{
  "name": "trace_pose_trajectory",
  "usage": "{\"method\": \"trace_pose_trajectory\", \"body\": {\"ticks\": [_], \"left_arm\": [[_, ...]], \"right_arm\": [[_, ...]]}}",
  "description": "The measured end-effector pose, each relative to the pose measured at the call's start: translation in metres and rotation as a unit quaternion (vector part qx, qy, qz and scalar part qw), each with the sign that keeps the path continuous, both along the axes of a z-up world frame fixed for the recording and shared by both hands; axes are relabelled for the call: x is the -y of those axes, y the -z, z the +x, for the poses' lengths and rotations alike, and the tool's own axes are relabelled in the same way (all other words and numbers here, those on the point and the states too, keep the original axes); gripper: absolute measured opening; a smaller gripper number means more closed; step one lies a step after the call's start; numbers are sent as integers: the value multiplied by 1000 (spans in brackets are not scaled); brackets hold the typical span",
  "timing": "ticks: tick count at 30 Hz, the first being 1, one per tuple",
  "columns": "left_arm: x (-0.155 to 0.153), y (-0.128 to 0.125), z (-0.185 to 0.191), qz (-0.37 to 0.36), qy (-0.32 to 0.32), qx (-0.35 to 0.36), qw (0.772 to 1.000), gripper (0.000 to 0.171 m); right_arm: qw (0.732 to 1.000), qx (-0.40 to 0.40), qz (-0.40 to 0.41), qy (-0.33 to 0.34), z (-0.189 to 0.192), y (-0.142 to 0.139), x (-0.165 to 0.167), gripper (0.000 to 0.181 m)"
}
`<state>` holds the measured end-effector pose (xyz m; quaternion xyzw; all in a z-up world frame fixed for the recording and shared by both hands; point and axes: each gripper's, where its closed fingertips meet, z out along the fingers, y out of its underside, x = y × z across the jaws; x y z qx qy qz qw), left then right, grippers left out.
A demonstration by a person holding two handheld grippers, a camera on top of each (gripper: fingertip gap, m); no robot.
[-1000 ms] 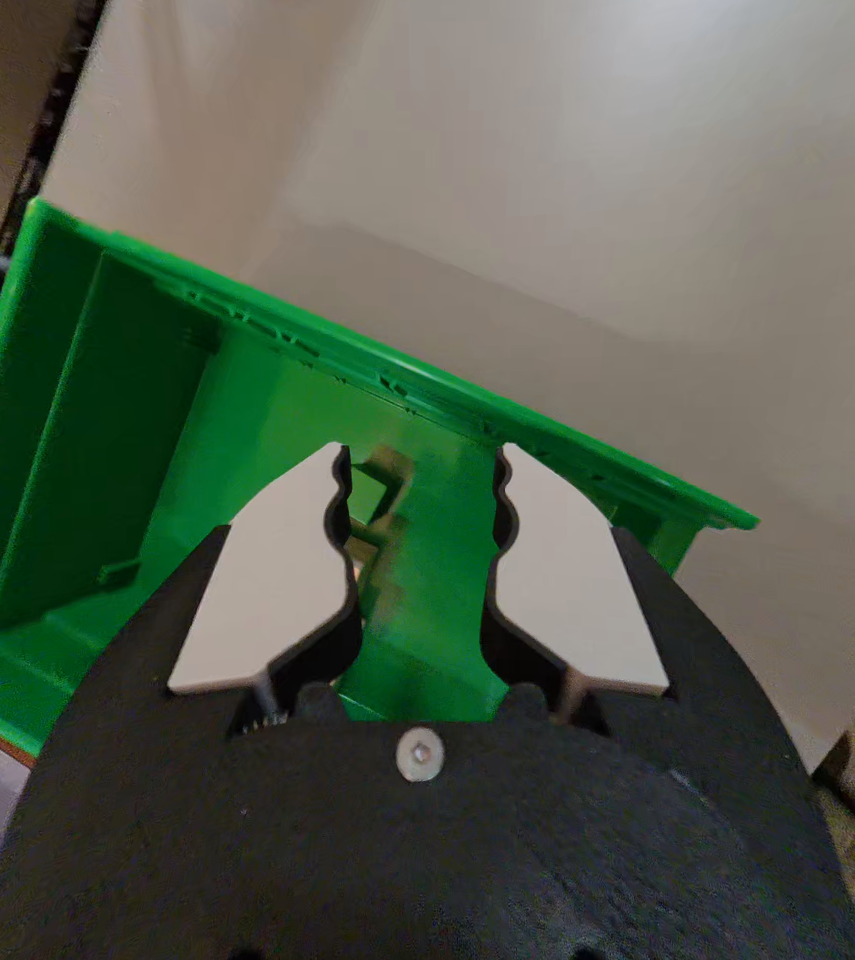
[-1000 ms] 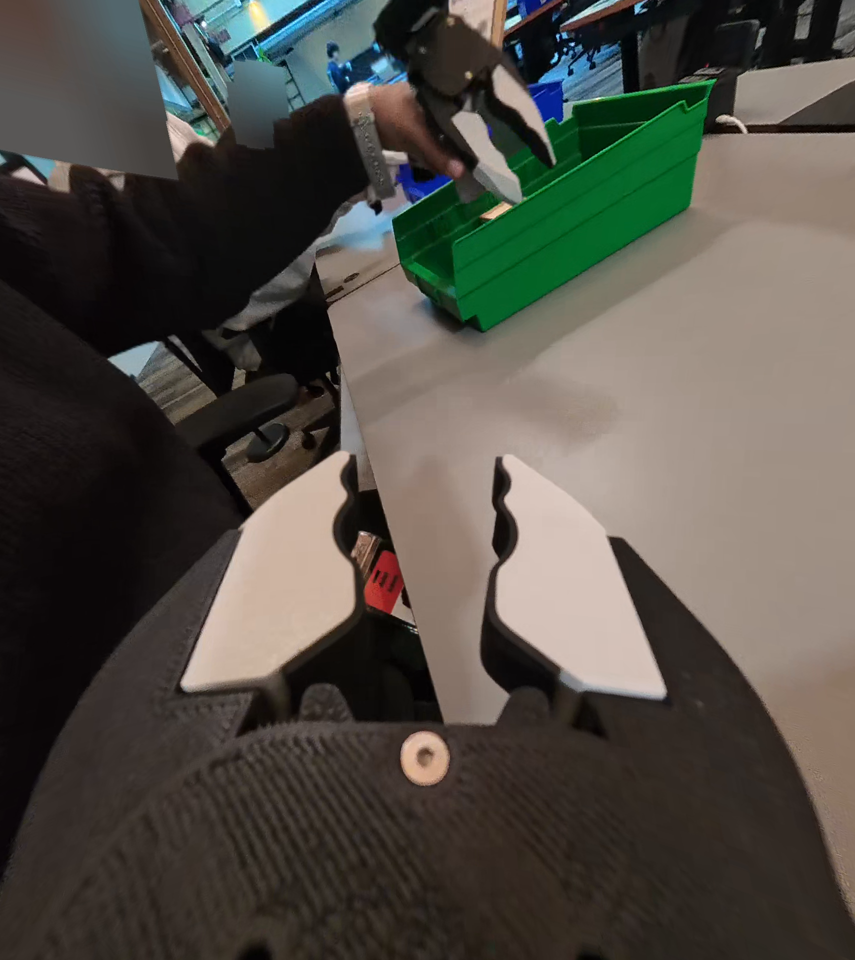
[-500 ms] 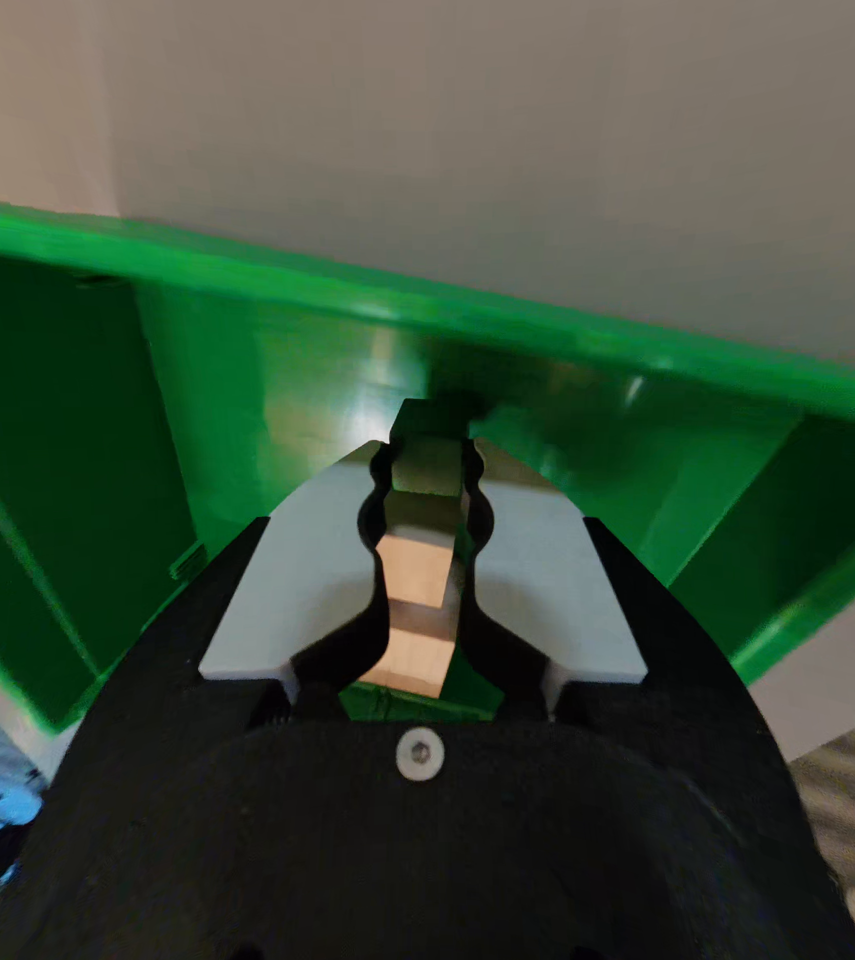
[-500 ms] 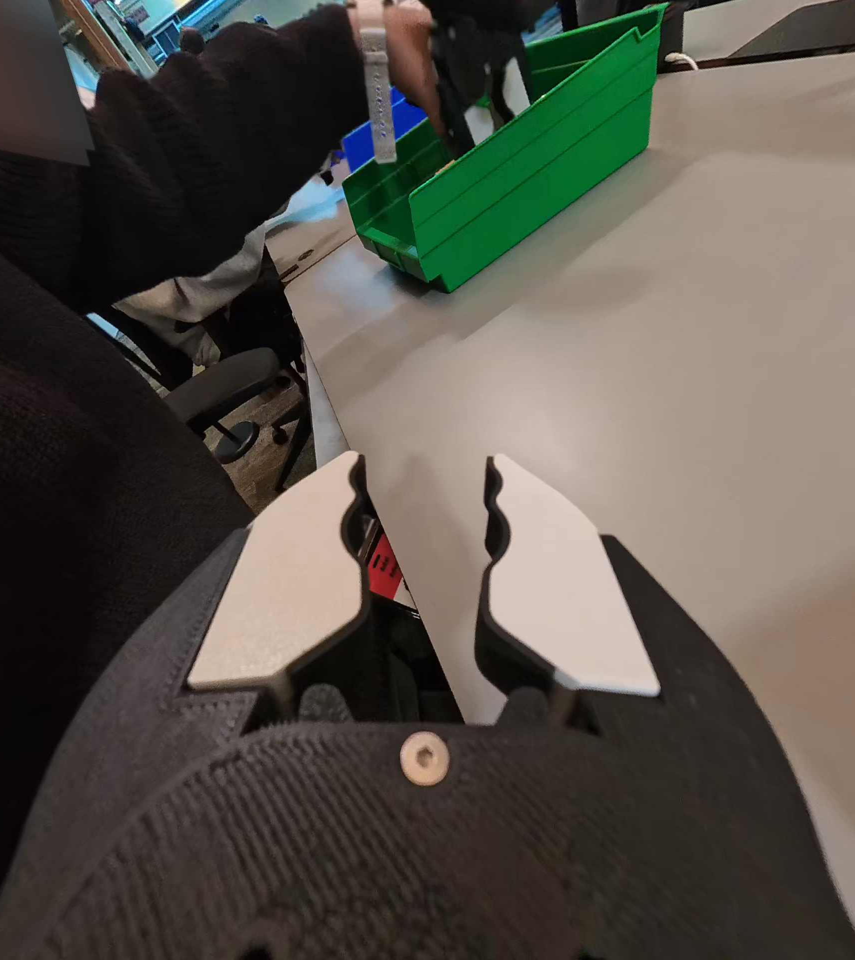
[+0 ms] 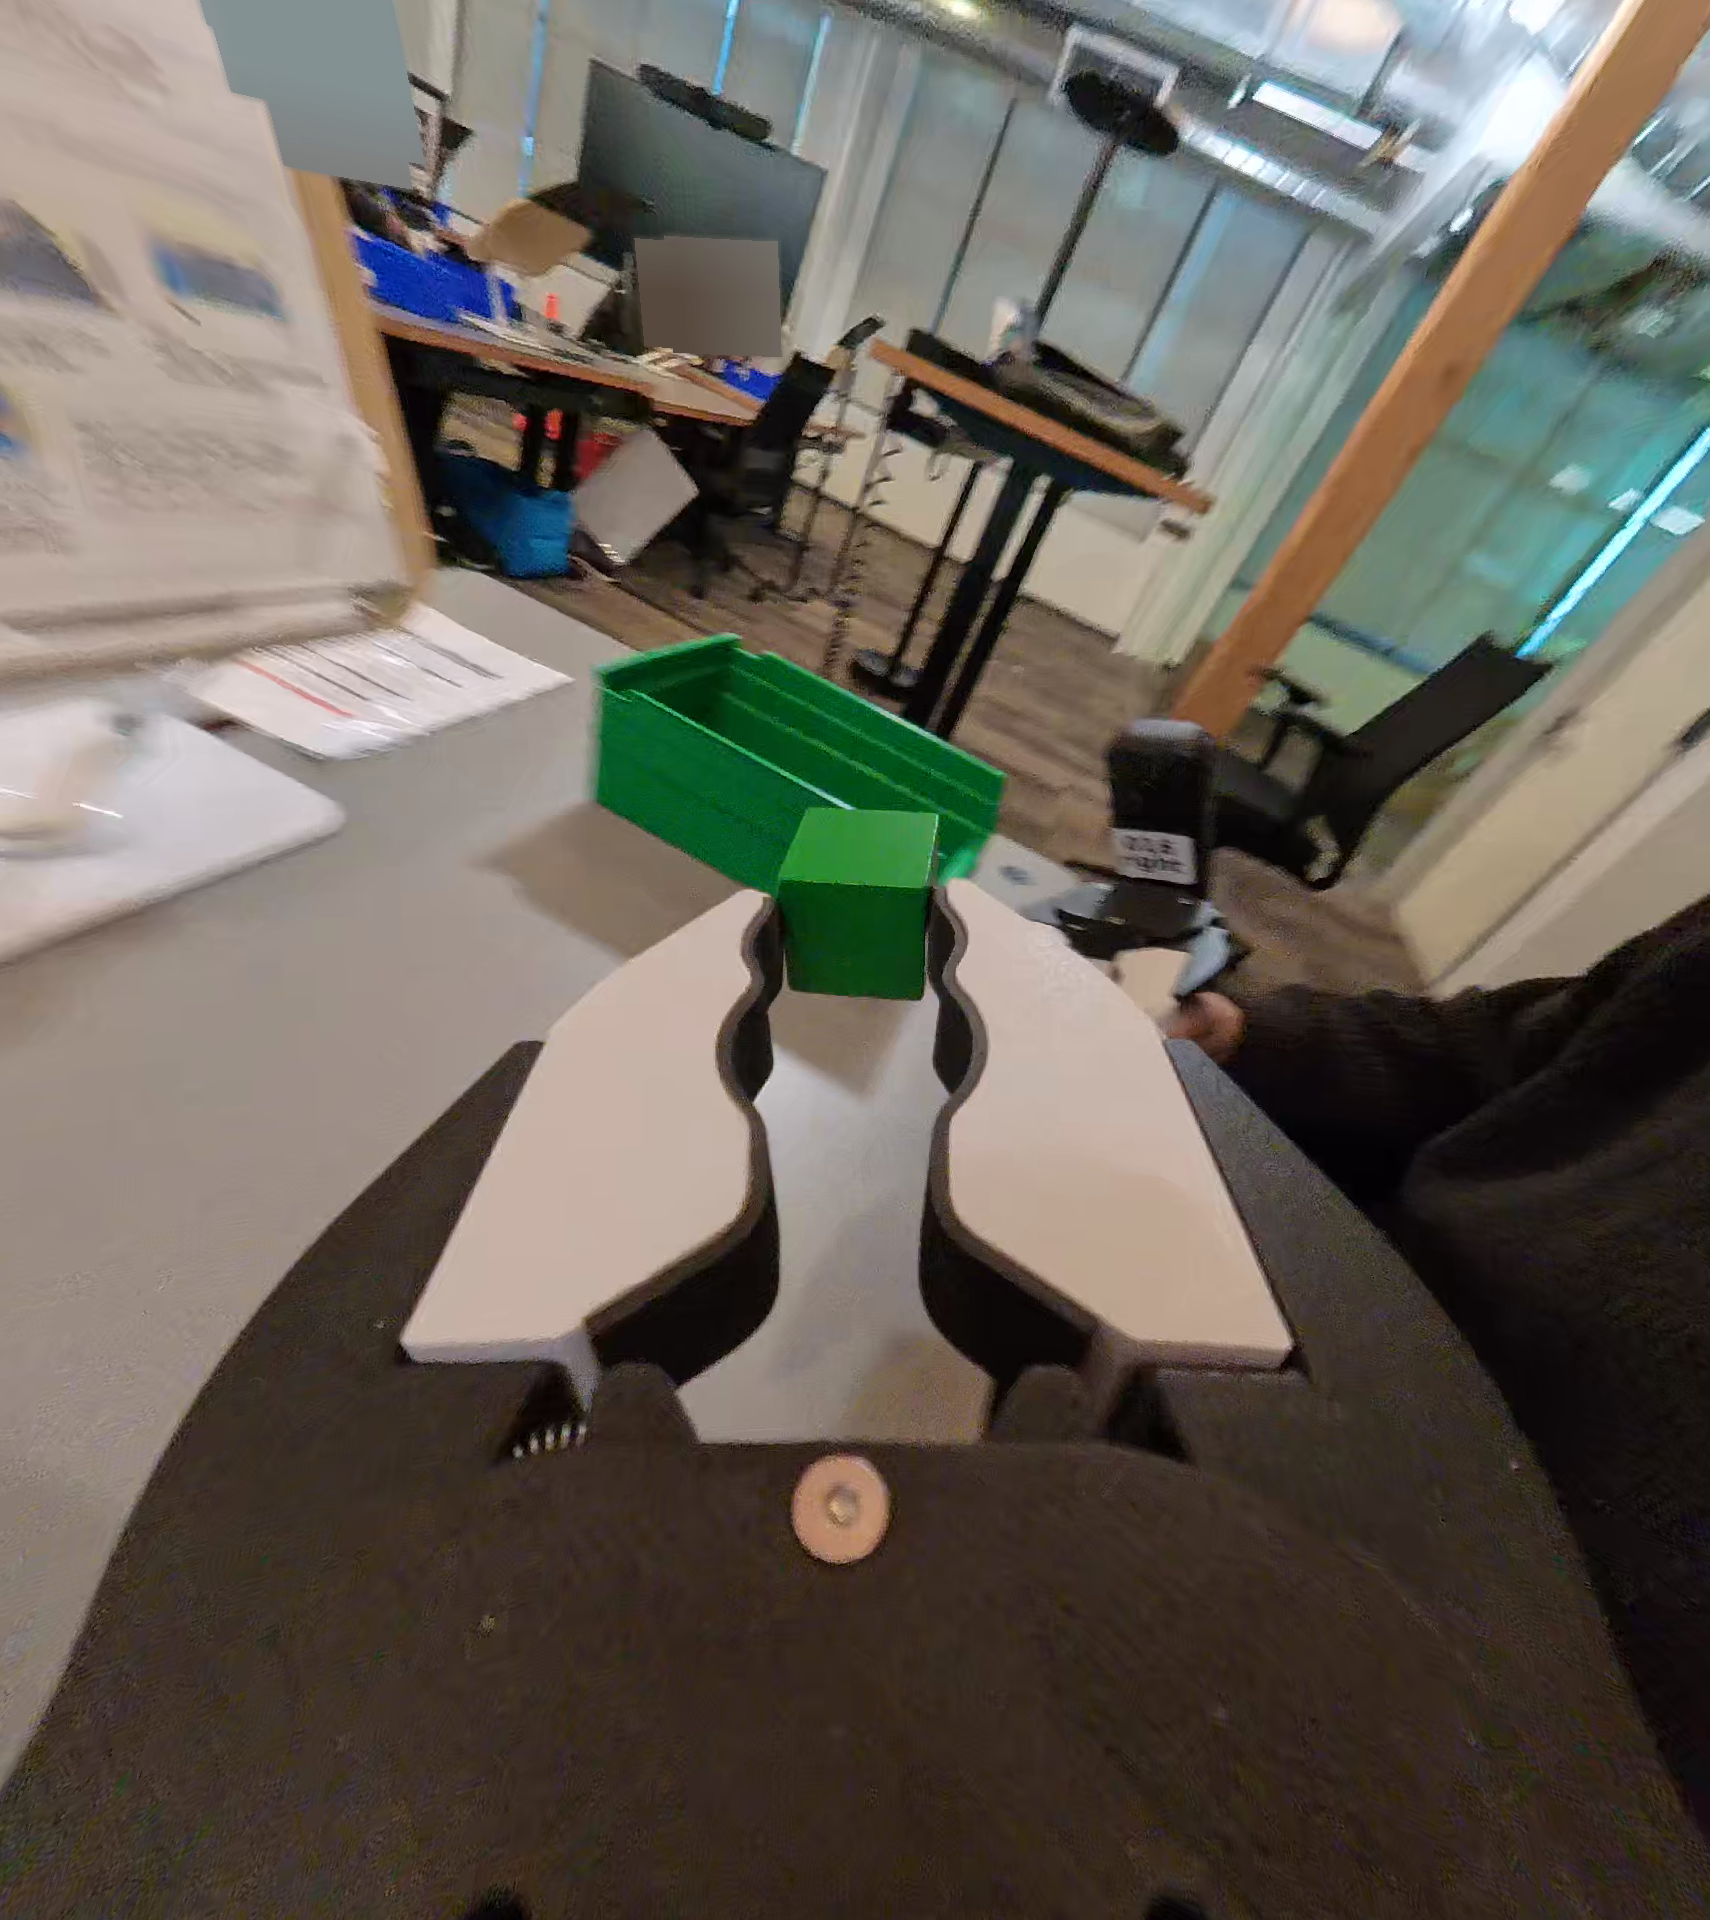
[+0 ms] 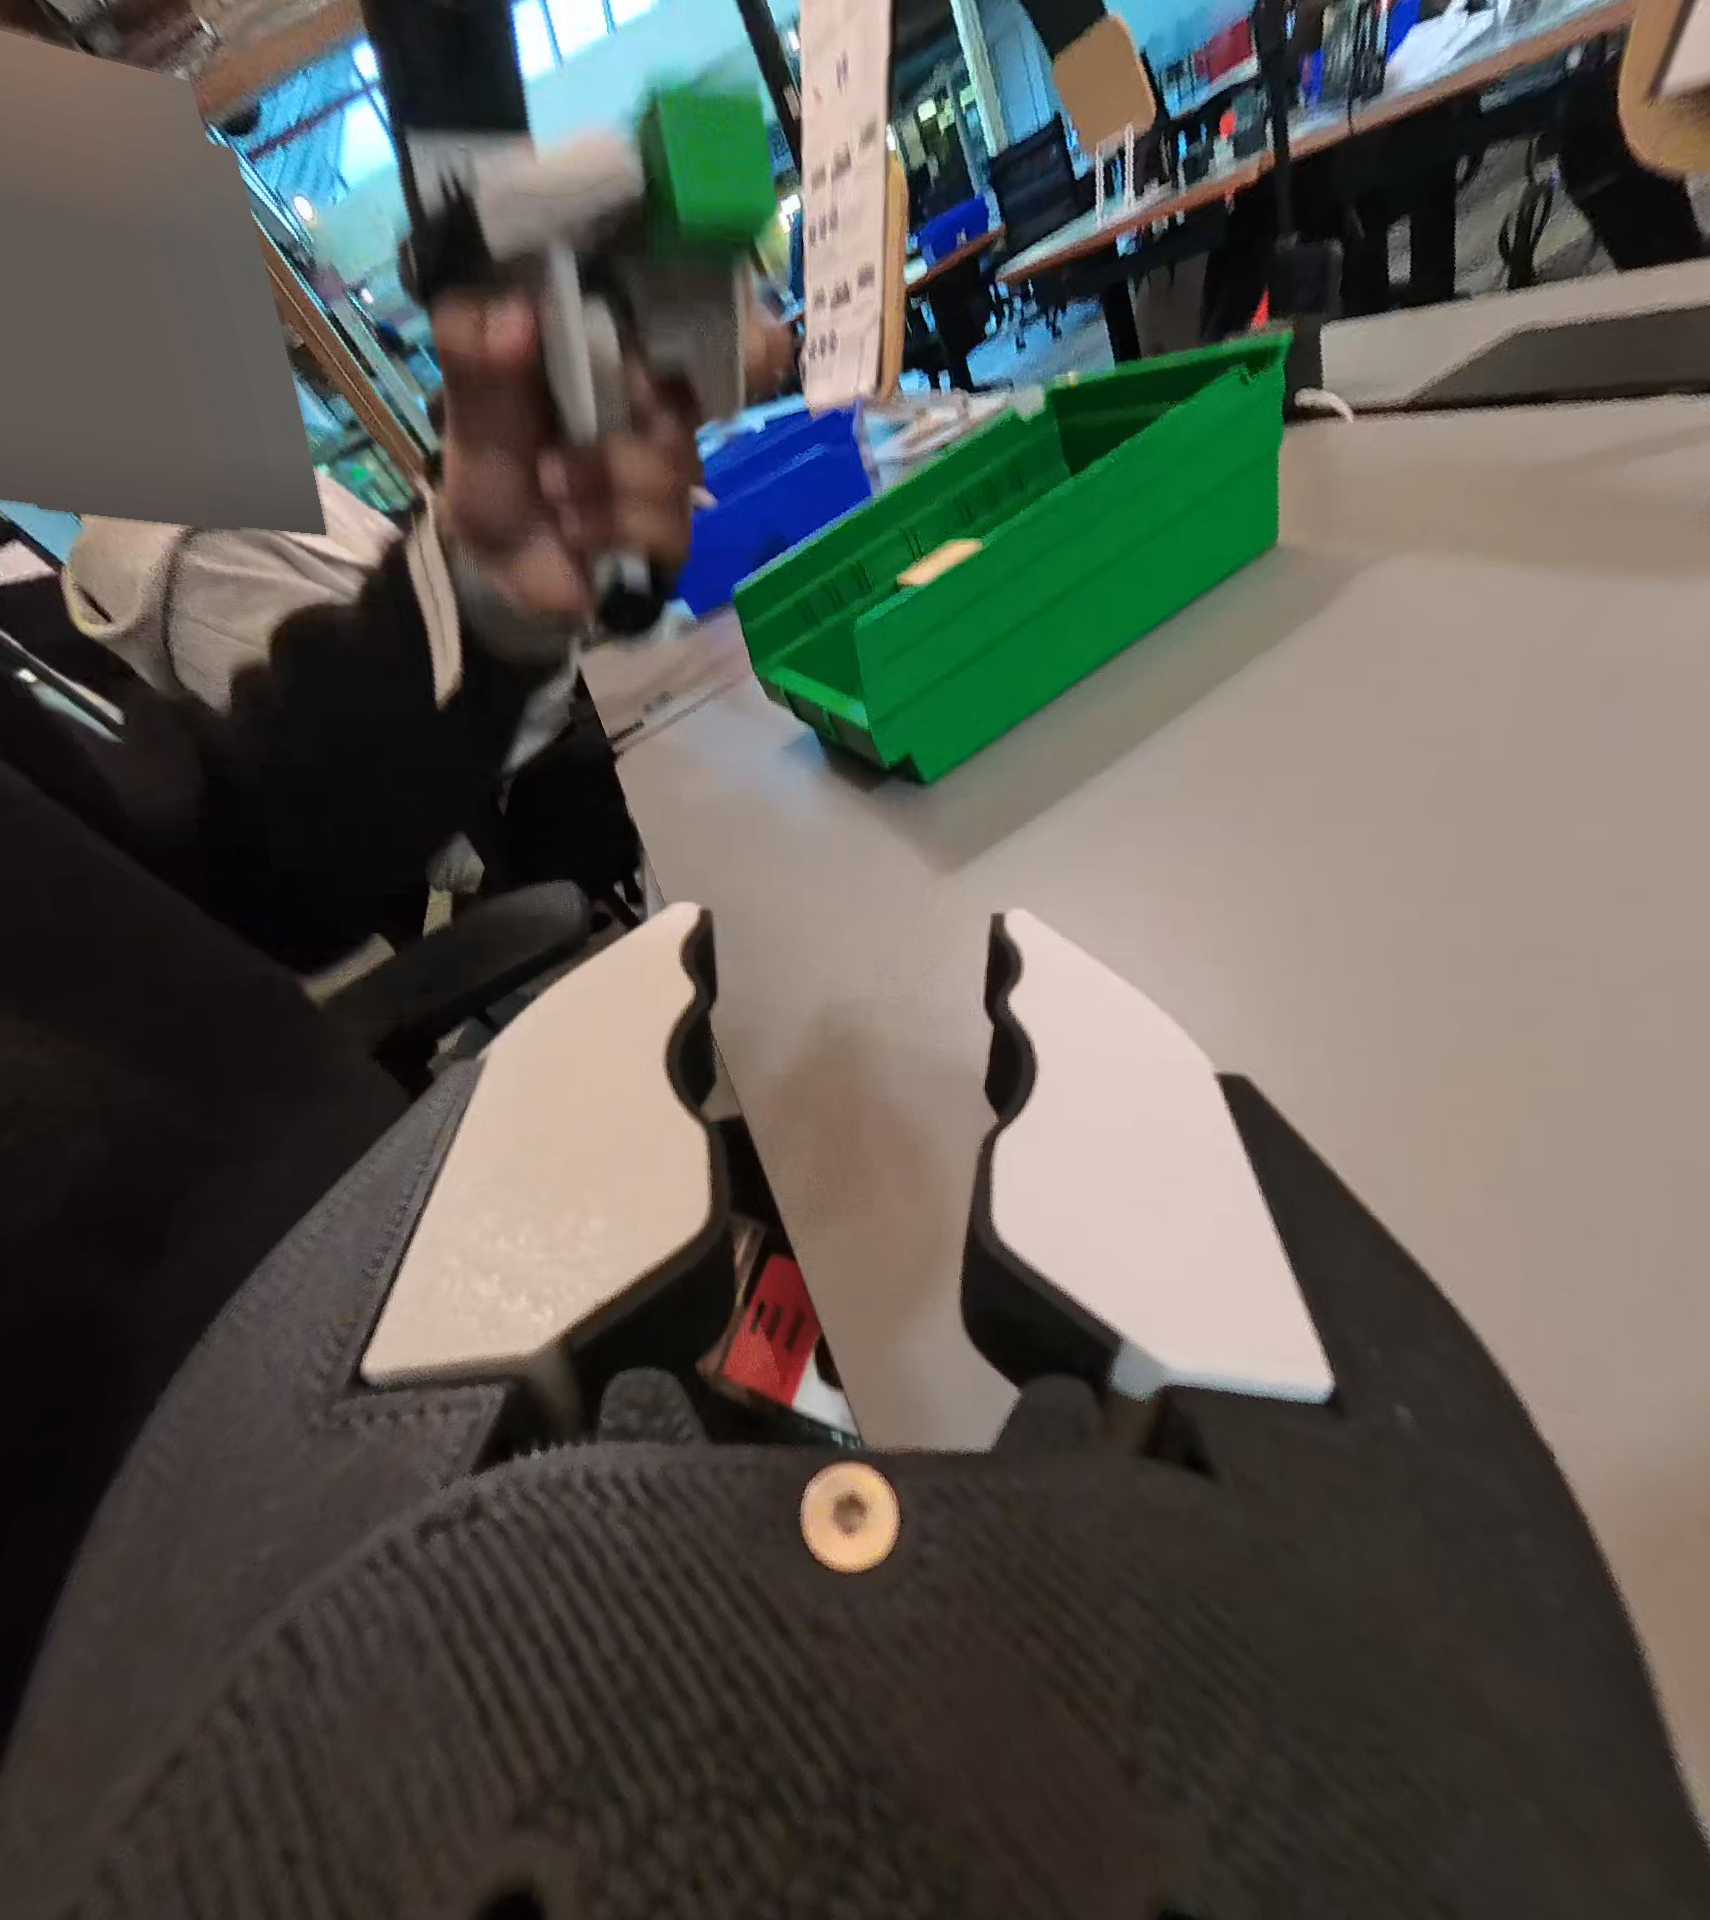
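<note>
My left gripper (image 5: 853,909) is shut on a green block (image 5: 859,902) held between its fingertips, raised above the grey table (image 5: 207,1039). In the right wrist view the left gripper (image 6: 570,197) is blurred, high at the upper left, with the green block (image 6: 711,166) in it. A green bin (image 5: 778,758) stands on the table beyond it; it also shows in the right wrist view (image 6: 1038,561), with a pale wooden piece (image 6: 939,561) inside. My right gripper (image 6: 849,935) is open and empty, low over the table's near edge.
A white tray (image 5: 103,821) and loose papers (image 5: 383,675) lie at the left of the table. A poster board (image 5: 103,343) stands behind them. Desks, a monitor, chairs and a wooden post fill the room beyond. A blue bin (image 6: 778,488) sits behind the green bin.
My left gripper went down into the green bin, closed on the green block, and has lifted it out and swung up high. The right gripper has barely moved and stays open.
</note>
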<state>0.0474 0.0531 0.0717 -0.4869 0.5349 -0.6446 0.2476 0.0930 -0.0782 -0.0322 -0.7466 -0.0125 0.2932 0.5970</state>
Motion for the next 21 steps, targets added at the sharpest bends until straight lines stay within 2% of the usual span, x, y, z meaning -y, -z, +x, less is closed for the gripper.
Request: {"method": "trace_pose_trajectory", "body": {"ticks": [4, 7, 8, 16, 21], "left_arm": [[81, 55, 12, -70, 44, -8, 997, 28], [115, 101, 18, -84, 75, -68, 991, 28], [122, 109, 18, -94, 83, -77, 989, 28], [120, 136, 20, -159, 101, -107, 976, 28], [122, 143, 18, -167, 123, -117, 971, 28]], "right_arm": [[999, -33, 31, -10, -8, -21, -6, 55], [998, -59, 23, -21, -14, -11, -5, 54], [997, -70, 19, -27, -15, -6, -2, 50], [988, -144, -36, -45, -2, 24, 0, 41], [988, -134, -54, -52, -10, 40, -4, 38]]}}
